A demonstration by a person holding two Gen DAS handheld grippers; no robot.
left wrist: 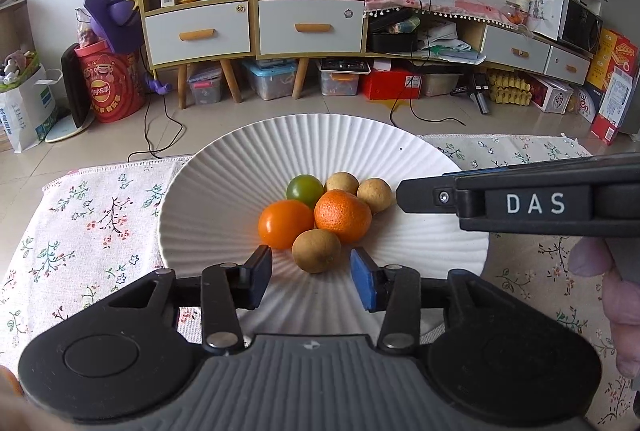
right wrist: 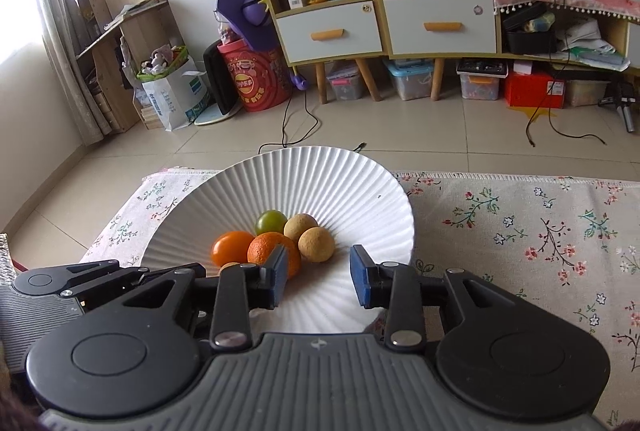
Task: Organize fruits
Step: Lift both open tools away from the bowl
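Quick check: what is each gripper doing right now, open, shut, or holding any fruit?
Left gripper: open, holding nothing; a brown longan lies between its fingers, untouched.
Right gripper: open and empty over the white plate.

Six fruits (left wrist: 320,217) on ridged plate (left wrist: 224,183)

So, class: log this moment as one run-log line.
left gripper: open, tan round fruit between pads | right gripper: open, empty | ribbed white plate: six fruits
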